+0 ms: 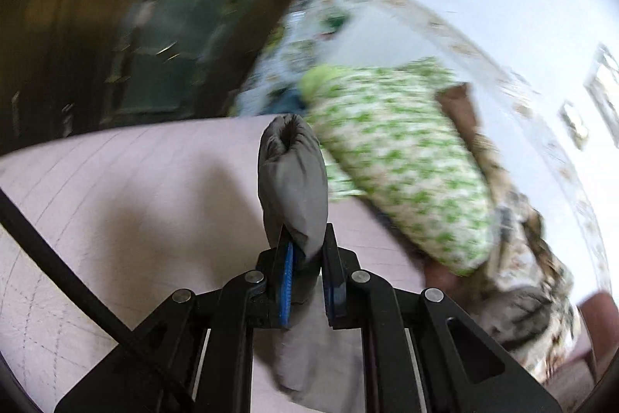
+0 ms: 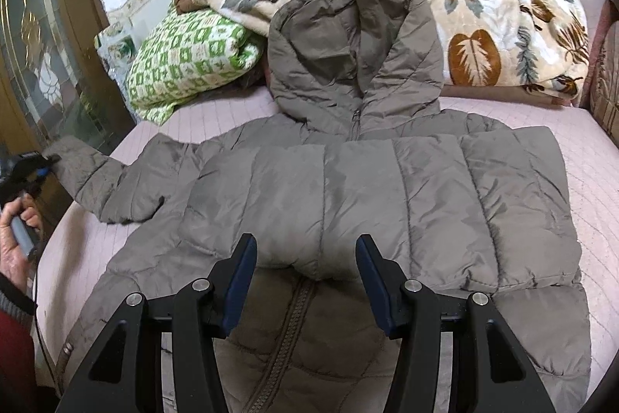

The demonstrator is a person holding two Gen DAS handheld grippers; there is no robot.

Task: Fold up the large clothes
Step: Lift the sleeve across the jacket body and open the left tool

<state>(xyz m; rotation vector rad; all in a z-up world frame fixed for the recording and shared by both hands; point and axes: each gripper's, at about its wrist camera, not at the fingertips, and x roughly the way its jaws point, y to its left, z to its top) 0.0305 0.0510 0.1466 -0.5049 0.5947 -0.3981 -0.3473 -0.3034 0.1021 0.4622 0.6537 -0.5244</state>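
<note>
At nine o'clock my left gripper clamps the puffy jacket's sleeve cuff (soft, light, slippery); my right gripper hovers, fingers apart, above the folded hem.

Grey puffer jacket lies spread on the pink bed, right tool hanging open over its zipper, left tool pinching the sleeve cuff.
</note>
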